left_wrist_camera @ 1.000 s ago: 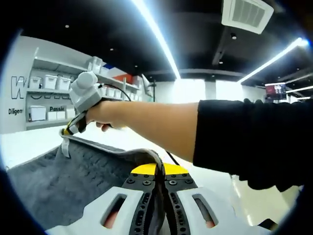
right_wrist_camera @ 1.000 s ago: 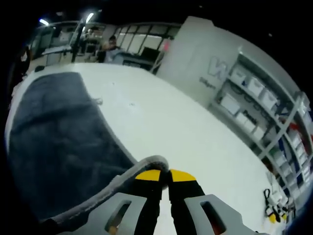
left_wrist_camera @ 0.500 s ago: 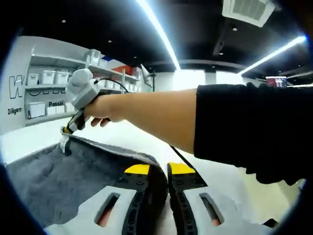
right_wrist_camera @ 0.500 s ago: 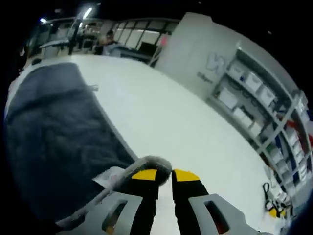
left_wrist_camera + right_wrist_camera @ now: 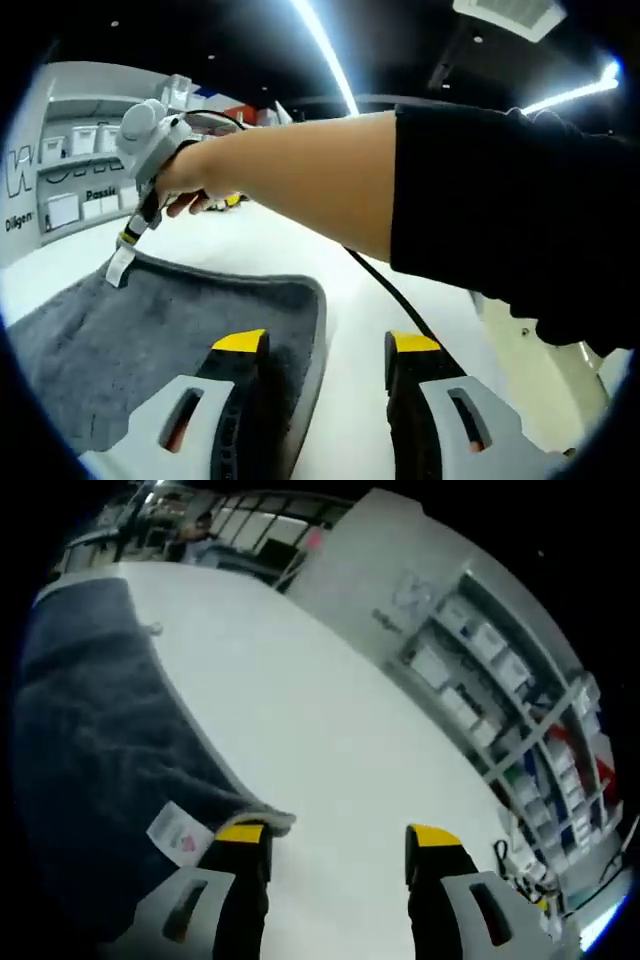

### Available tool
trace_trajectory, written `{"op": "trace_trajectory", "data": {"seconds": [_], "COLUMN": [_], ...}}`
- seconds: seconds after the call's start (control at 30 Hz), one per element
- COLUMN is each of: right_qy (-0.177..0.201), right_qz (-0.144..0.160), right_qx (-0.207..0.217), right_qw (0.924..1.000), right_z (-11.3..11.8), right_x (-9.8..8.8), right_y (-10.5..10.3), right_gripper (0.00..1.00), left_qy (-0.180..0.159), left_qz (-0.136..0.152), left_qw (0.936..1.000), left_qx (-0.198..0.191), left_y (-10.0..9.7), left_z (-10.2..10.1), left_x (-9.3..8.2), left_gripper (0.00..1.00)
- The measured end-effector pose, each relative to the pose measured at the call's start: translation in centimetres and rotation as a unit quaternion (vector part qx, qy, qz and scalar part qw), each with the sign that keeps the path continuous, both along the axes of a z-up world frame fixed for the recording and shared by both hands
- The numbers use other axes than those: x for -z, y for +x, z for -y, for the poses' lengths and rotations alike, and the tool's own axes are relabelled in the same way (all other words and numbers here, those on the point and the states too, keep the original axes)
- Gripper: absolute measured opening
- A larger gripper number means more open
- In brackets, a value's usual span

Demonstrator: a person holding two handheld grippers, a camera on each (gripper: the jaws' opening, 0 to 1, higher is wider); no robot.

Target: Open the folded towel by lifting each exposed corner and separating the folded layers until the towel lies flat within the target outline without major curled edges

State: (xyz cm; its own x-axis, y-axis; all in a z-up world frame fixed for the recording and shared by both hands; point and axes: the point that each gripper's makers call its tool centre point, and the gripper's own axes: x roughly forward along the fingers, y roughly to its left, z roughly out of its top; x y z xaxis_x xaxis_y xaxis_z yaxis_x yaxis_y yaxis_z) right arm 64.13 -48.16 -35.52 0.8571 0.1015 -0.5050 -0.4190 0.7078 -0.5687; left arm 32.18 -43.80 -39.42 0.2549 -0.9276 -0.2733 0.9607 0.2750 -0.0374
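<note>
The dark grey towel (image 5: 140,335) lies spread on the white table (image 5: 350,400). My left gripper (image 5: 326,345) is open just above the towel's near corner, whose pale edge runs beside the left finger. A hand holds my right gripper (image 5: 128,238) at the towel's far corner, by the white label (image 5: 118,266). In the right gripper view the right gripper (image 5: 336,835) is open with bare table (image 5: 330,730) between its fingers. The towel (image 5: 80,730) stretches away on the left, its corner and label (image 5: 178,832) by the left finger.
A person's bare forearm and black sleeve (image 5: 500,210) cross the left gripper view. A black cable (image 5: 392,292) trails over the table. Shelves with white boxes (image 5: 480,650) stand beyond the table's far side. The table edge (image 5: 480,330) drops off at right.
Both grippers went from shut on the towel's edge to open. The lifted corners have dropped and now lie flat on the table.
</note>
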Motion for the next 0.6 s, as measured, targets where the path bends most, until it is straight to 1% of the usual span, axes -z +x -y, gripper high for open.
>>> {"op": "trace_trajectory", "data": {"seconds": [0.07,0.13,0.2,0.27,0.3,0.37,0.4,0.43,0.47,0.5,0.53,0.6], "right_qy": [-0.004,-0.008,-0.025,-0.013,0.002,0.031,0.045,0.063,0.079,0.093,0.105,0.129], "right_qz": [0.001,0.006,0.022,0.030,0.038,0.053,0.060,0.082,0.097,0.113,0.111,0.120], "right_qx": [0.007,0.022,0.038,0.048,0.052,0.065,0.067,0.077,0.083,0.109,0.119,0.109], "right_qw": [1.0000,0.9997,0.9987,0.9983,0.9979,0.9960,0.9949,0.9917,0.9887,0.9833,0.9811,0.9783], "right_z": [0.6,1.6,2.8,3.3,3.8,4.0,3.9,3.9,3.9,4.7,5.0,4.8], "right_x": [-0.3,-0.6,-1.3,-1.7,-2.0,-2.5,-2.7,-3.4,-4.0,-4.8,-4.9,-5.7], "right_y": [0.1,0.1,0.2,0.4,0.7,1.1,1.3,1.7,1.8,2.1,2.1,2.2], "right_gripper": [0.59,0.59,0.60,0.65,0.70,0.83,0.96,0.98,1.00,1.00,1.00,1.00], "left_qy": [0.000,0.000,-0.003,-0.007,-0.009,-0.009,-0.004,0.002,0.001,0.002,0.000,0.004], "left_qz": [0.003,0.007,0.009,0.011,0.014,0.016,0.017,0.025,0.030,0.031,0.032,0.034], "left_qw": [1.0000,1.0000,1.0000,0.9999,0.9999,0.9998,0.9998,0.9995,0.9993,0.9992,0.9991,0.9989], "left_qx": [0.001,0.002,0.001,-0.002,-0.005,-0.008,-0.008,-0.018,-0.023,-0.025,-0.026,-0.030], "left_y": [-0.2,-0.3,-0.2,-0.1,0.1,0.2,0.3,0.6,0.9,1.0,1.0,1.2], "left_z": [0.0,0.0,0.0,-0.1,-0.1,-0.1,-0.1,-0.2,-0.1,-0.2,-0.2,-0.4], "left_x": [0.0,0.0,-0.1,-0.2,-0.3,-0.3,-0.1,0.1,0.1,0.1,0.0,0.0], "left_gripper": [0.47,0.49,0.52,0.56,0.59,0.68,0.74,0.89,1.00,0.98,1.00,1.00]}}
